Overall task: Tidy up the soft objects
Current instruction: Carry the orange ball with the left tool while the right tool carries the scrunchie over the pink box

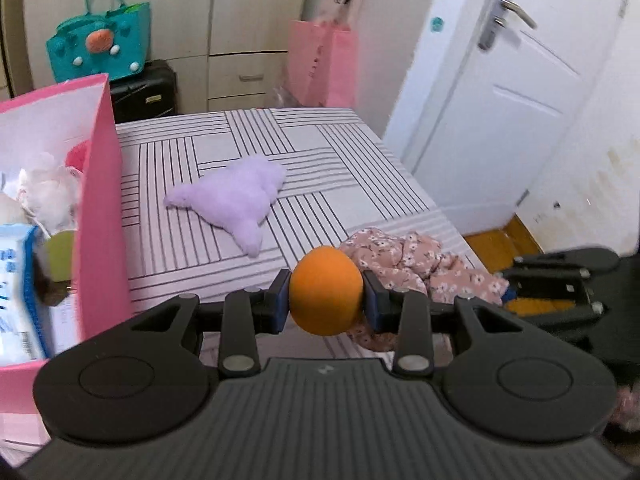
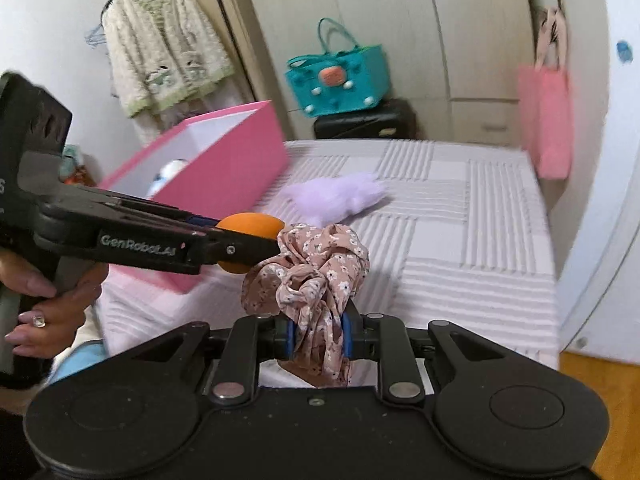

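My left gripper [image 1: 326, 300] is shut on an orange soft ball [image 1: 326, 294] and holds it above the near edge of the bed; the ball also shows in the right wrist view [image 2: 250, 225]. My right gripper [image 2: 318, 338] is shut on a pink floral scrunchie [image 2: 310, 276], held just right of the ball; the scrunchie shows in the left wrist view [image 1: 416, 268]. A lilac plush toy [image 1: 236, 196] lies on the striped bedspread [image 1: 360, 168], also seen from the right [image 2: 340, 196]. A pink box [image 1: 100, 208] with soft items inside stands at the left.
A teal bag [image 1: 100, 44] sits on a black suitcase [image 1: 144, 92] behind the bed. A pink paper bag [image 1: 324, 64] hangs near the white door [image 1: 500, 112]. A knitted cardigan [image 2: 164, 48] hangs at the left. Wardrobe doors stand at the back.
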`<action>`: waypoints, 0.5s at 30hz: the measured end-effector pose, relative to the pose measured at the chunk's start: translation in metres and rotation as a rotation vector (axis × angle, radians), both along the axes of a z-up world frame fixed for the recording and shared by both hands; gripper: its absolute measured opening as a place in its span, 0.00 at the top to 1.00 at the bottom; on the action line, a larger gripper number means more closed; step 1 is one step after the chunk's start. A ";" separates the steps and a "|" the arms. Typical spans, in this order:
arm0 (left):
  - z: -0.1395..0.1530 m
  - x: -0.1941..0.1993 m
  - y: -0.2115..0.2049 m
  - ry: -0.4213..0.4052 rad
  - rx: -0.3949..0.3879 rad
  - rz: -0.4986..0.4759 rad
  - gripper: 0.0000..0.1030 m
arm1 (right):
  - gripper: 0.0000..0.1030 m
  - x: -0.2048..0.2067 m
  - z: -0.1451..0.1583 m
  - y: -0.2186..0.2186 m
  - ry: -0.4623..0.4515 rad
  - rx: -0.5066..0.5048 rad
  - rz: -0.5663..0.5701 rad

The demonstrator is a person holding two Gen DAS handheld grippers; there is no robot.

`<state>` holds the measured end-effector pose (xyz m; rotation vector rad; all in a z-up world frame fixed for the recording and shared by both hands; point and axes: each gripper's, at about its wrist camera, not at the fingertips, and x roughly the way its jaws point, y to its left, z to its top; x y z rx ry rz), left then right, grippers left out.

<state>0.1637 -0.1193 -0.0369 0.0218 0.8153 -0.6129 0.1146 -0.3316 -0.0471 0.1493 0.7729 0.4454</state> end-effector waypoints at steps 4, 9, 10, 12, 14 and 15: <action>0.014 -0.014 0.018 0.011 0.019 -0.042 0.65 | 0.75 -0.010 0.010 0.014 0.021 -0.003 0.067; 0.029 -0.023 0.042 0.076 0.043 -0.075 0.65 | 0.75 -0.011 0.022 0.032 0.078 0.041 0.147; 0.031 -0.024 0.046 0.093 0.044 -0.073 0.65 | 0.74 -0.009 0.025 0.036 0.086 0.048 0.161; 0.036 -0.027 0.058 0.112 0.051 -0.068 0.65 | 0.74 -0.008 0.031 0.045 0.096 0.054 0.195; 0.043 -0.031 0.070 0.129 0.053 -0.060 0.65 | 0.74 -0.007 0.037 0.055 0.105 0.066 0.234; 0.046 -0.032 0.077 0.135 0.049 -0.055 0.65 | 0.74 -0.005 0.041 0.060 0.109 0.073 0.255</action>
